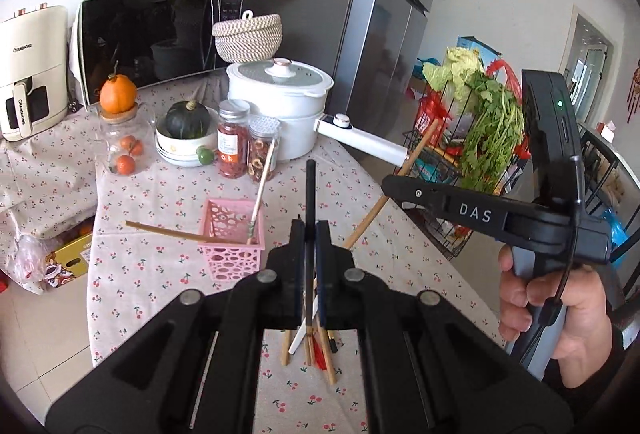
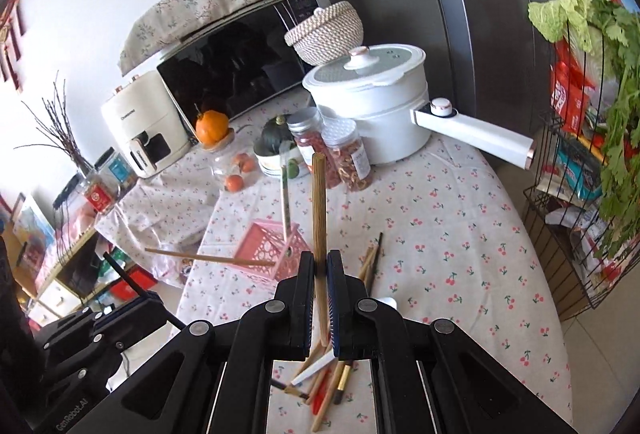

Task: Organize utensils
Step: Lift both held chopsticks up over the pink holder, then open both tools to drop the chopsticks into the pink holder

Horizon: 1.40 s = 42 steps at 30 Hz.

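Just in front of the pink basket (image 1: 234, 242), left gripper (image 1: 310, 234) is clamped on a black chopstick (image 1: 310, 189), stick upright, tip reaching up past the jaws. Right gripper (image 2: 319, 266) is clamped on a wooden chopstick (image 2: 319, 209), also roughly upright; in the left wrist view that same stick (image 1: 384, 193) runs diagonally to the right of the basket, pinched in the right tool's long fingers.

Basket sits on the cherry-print tablecloth (image 1: 160, 262), near its left edge. It already holds two sticks: a pale one (image 1: 262, 189) leaning up toward the jars (image 1: 248, 145), and a wooden one (image 1: 168, 232) lying over the rim and sticking out left past the cloth edge.

Loose utensil pile (image 2: 324, 378) lies on the cloth nearer the cameras than the basket, under both grippers: wooden sticks, a white piece, something red. Exact count: can't tell.

Behind the basket: jars, then white pot (image 1: 280, 93).
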Tool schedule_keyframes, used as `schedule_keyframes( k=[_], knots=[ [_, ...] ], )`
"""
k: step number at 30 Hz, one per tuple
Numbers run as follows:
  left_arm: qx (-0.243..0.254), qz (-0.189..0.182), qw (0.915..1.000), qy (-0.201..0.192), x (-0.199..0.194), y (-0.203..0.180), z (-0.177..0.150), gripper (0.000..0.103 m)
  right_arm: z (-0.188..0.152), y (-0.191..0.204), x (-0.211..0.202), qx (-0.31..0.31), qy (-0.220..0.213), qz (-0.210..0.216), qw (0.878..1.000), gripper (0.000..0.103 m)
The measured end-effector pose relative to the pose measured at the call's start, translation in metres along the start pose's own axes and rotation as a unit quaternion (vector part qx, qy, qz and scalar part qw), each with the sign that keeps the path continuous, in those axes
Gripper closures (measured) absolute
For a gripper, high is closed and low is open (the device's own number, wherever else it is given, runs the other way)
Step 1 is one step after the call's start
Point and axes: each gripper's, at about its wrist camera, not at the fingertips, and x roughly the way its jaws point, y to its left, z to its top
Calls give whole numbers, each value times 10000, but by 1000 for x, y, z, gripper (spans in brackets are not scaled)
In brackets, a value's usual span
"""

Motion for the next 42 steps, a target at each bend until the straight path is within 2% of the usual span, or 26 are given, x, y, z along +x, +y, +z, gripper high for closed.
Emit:
schedule_keyframes(
  k=[10, 16, 20, 24, 27, 31, 35, 37, 38, 39, 40, 41, 42],
  knots=[
    [-185, 470, 9931, -1056, -40, 19, 33, 97, 30, 36, -21, -115, -864, 257, 9959, 97],
    [-147, 729, 9860, -1491, -38, 23, 49, 97, 37, 46, -17, -97, -1200, 488, 9915, 97],
    [-81, 957, 9811, -1681, -24, 27, 58, 97, 39, 51, -2, -178, -1206, 507, 9913, 97],
    [49, 1127, 9801, -1633, -4, 33, 63, 97, 38, 52, 17, -271, -1011, 445, 9935, 97],
    [106, 1220, 9818, -1453, 14, 40, 63, 97, 37, 48, 30, -312, -897, 411, 9946, 97],
    [-50, 1164, 9863, -1171, 36, 53, 62, 97, 36, 44, 51, -282, -690, 486, 9960, 97],
    [-149, 1034, 9909, -854, 56, 62, 61, 97, 33, 39, 74, -224, -292, 560, 9978, 96],
    [-219, 1078, 9908, -795, 60, 63, 59, 96, 32, 34, 81, -111, -151, 610, 9980, 95],
    [-236, 1109, 9903, -798, 59, 63, 59, 92, 32, 31, 81, -33, -131, 648, 9978, 93],
    [-243, 1117, 9902, -804, 57, 63, 59, 82, 32, 28, 81, 34, -131, 691, 9975, 88],
    [-254, 1099, 9902, -821, 55, 62, 60, 77, 34, 26, 78, 95, -161, 737, 9971, 84],
    [-274, 1100, 9898, -860, 52, 61, 61, 67, 35, 24, 75, 148, -204, 771, 9967, 83],
    [-294, 1109, 9893, -901, 48, 61, 62, 61, 36, 22, 71, 199, -254, 804, 9962, 83]
  ],
)
